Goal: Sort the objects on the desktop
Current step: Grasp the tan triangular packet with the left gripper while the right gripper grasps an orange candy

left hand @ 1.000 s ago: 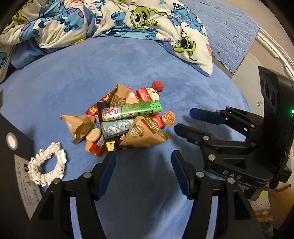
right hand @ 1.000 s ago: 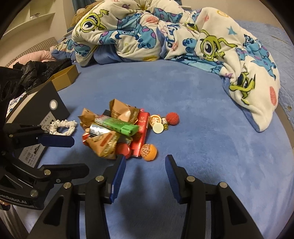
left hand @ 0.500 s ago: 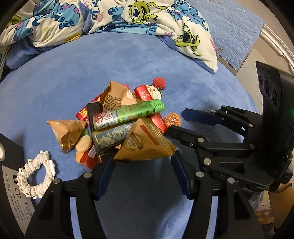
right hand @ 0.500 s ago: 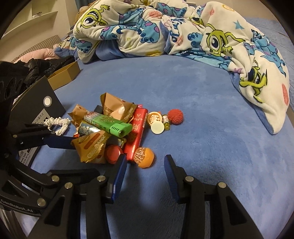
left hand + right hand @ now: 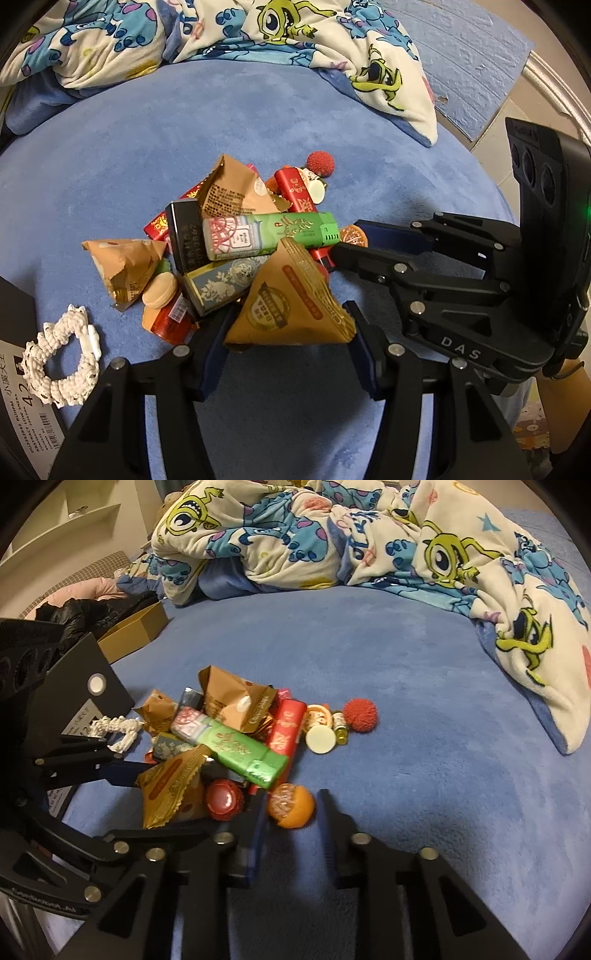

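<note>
Both claws advanced onto snack pile on blue bed since a second ago. Left claw (image 5: 286, 343), spread, now straddles triangular brown packet (image 5: 290, 306); right claw (image 5: 291, 821), spread, flanks orange ball (image 5: 291, 805). Neither grasped; closing likely next.

Probably a home bedroom: cartoon blanket (image 5: 369, 542) on blue bed (image 5: 406, 686).
</note>
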Motion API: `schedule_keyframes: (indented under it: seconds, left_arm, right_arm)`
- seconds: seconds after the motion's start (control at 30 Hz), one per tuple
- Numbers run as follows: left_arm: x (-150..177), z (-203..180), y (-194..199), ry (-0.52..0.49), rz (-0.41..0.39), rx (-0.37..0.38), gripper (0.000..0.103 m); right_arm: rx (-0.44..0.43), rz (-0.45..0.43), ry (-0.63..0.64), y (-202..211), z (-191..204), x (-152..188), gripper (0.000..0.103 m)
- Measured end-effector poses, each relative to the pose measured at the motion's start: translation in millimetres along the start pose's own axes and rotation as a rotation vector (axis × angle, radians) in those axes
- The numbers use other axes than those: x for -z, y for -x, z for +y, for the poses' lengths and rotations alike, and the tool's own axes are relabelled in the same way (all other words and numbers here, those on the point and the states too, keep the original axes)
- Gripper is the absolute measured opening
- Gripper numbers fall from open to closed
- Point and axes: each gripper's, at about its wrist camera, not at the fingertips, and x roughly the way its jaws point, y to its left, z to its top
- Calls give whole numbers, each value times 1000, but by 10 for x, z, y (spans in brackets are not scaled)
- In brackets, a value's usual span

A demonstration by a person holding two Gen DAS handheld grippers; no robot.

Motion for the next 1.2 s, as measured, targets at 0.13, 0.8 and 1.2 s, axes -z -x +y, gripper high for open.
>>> schedule_keyframes:
  seconds: [0.13,0.8,1.2]
  left_arm:
    - [21,0,0,-18,3,-26,43]
    - [72,7,178,11,-21,76,11]
    - [366,-43,413,-10,0,72,11]
  right_arm:
    - [2,-1,9,8,21,8,25]
    - [5,-21,-7,234,19,93,25]
    - [5,-25,-30,400,-16,207,25]
